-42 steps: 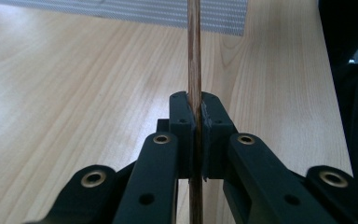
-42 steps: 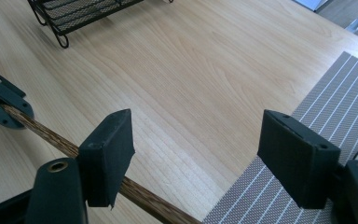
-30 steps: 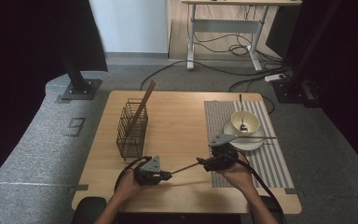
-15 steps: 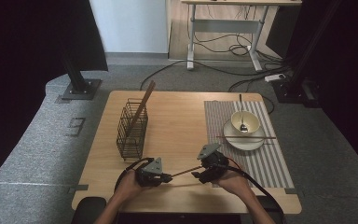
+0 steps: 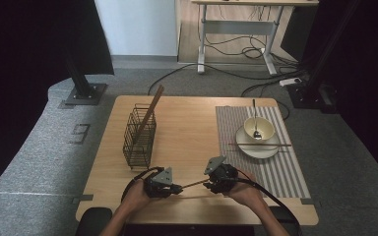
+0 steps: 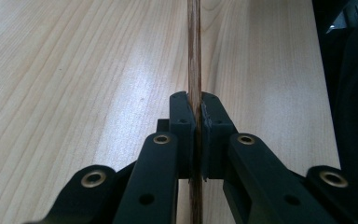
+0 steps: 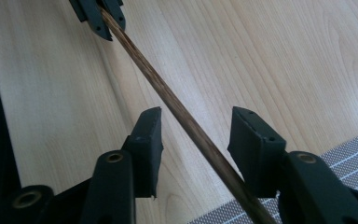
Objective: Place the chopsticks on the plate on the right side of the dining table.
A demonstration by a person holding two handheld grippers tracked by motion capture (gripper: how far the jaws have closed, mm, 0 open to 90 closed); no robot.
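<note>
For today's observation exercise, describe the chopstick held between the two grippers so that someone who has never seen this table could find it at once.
Start at the wooden table and go to its near edge, where two hands hold black grippers. The chopstick is the thin dark-brown stick spanning them: the left gripper is shut on it, while the right gripper stands open around it. Unlike the one in the wire basket or the one across the plate, it is held up.

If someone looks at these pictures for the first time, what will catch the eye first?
Near the table's front edge, a thin brown chopstick spans between the two grippers: the left gripper is clamped on it, while the right gripper stands open around it. To the left stands a black wire basket holding another stick, and on the striped mat to the right a bowl sits on a plate.
</note>
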